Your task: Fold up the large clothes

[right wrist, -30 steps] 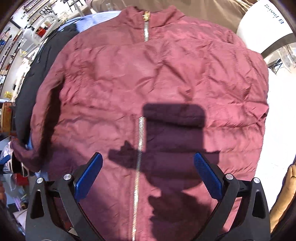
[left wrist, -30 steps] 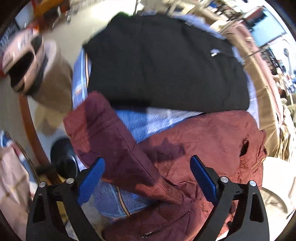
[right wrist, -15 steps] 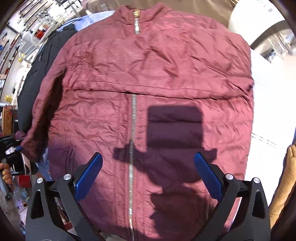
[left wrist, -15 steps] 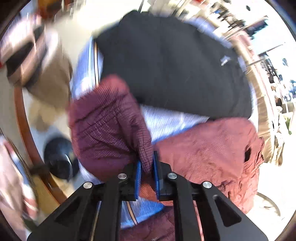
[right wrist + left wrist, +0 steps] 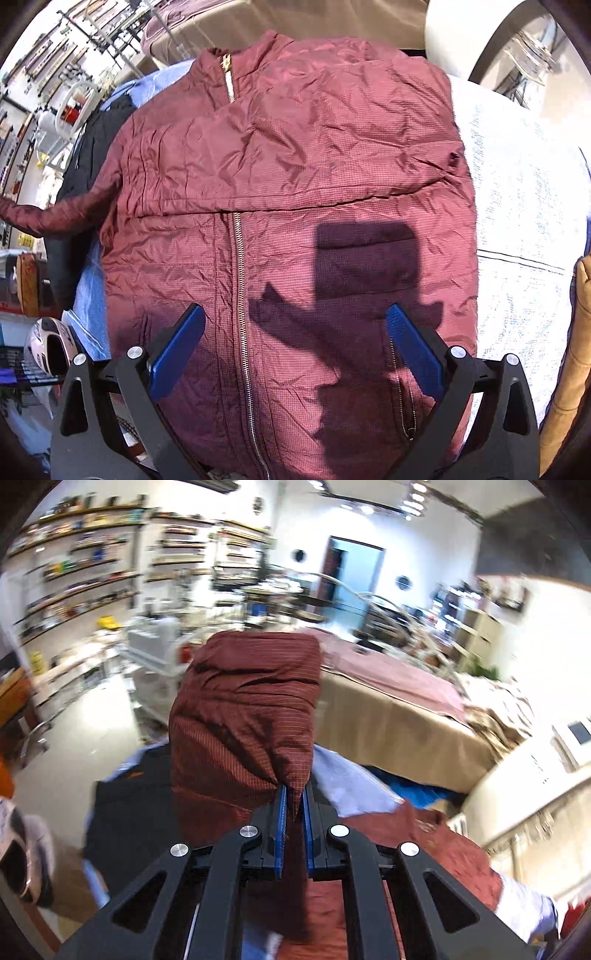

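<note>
A maroon quilted jacket (image 5: pixel 288 206) lies front up on the table, its gold zipper (image 5: pixel 238 280) running down the middle. Its left sleeve (image 5: pixel 48 216) stretches out to the left edge of the right wrist view. In the left wrist view that sleeve (image 5: pixel 243 716) is bunched and lifted high, with my left gripper (image 5: pixel 293 797) shut on the cuff. My right gripper (image 5: pixel 295 339) hovers open above the jacket's lower front, its blue pads (image 5: pixel 177 350) wide apart with nothing between them. The gripper's shadow falls on the right chest.
A black garment (image 5: pixel 129 812) and a light blue one (image 5: pixel 351 786) lie under the jacket. A white cloth (image 5: pixel 524 206) covers the table to the right. A helmet (image 5: pixel 48 350) sits lower left. A bed (image 5: pixel 388 709) stands beyond, shelves (image 5: pixel 74 579) on the far wall.
My left gripper closed on the sleeve cuff, then rose and tilted up, lifting the sleeve off the table. The right gripper drifted down toward the jacket's hem, still open.
</note>
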`<act>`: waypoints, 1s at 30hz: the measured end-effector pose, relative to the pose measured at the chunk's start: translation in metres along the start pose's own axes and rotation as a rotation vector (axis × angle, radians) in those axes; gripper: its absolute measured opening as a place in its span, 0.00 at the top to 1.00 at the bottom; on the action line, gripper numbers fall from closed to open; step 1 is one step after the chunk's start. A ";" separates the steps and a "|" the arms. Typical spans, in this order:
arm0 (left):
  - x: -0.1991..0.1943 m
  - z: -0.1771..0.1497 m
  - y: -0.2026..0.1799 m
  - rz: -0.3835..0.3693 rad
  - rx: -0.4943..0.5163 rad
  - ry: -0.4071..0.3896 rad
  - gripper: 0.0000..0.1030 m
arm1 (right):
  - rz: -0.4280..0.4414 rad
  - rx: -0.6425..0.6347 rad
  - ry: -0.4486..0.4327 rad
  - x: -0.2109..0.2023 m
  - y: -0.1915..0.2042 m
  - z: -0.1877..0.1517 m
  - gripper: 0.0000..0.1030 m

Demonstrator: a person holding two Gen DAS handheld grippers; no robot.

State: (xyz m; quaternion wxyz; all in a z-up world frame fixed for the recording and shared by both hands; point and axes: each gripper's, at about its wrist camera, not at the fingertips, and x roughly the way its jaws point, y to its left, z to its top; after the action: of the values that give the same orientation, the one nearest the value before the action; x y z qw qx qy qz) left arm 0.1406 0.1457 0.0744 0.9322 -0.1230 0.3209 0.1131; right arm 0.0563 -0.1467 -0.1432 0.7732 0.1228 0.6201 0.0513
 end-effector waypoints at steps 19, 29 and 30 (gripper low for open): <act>0.071 -0.161 -0.272 -0.361 0.528 0.267 0.93 | -0.081 0.277 -0.025 -0.021 -0.107 -0.027 0.05; 0.083 -0.210 -0.253 -0.388 0.574 0.451 0.07 | -0.074 0.249 -0.021 -0.017 -0.099 -0.006 0.05; 0.077 -0.209 -0.254 -0.407 0.570 0.439 0.07 | -0.077 0.242 -0.020 -0.016 -0.097 -0.003 0.05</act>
State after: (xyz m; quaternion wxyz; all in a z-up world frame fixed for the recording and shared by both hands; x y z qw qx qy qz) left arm 0.1539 -0.1472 -0.0936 0.8419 0.0577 0.4996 -0.1958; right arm 0.0424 -0.2434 -0.1532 0.7602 0.1918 0.6183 -0.0548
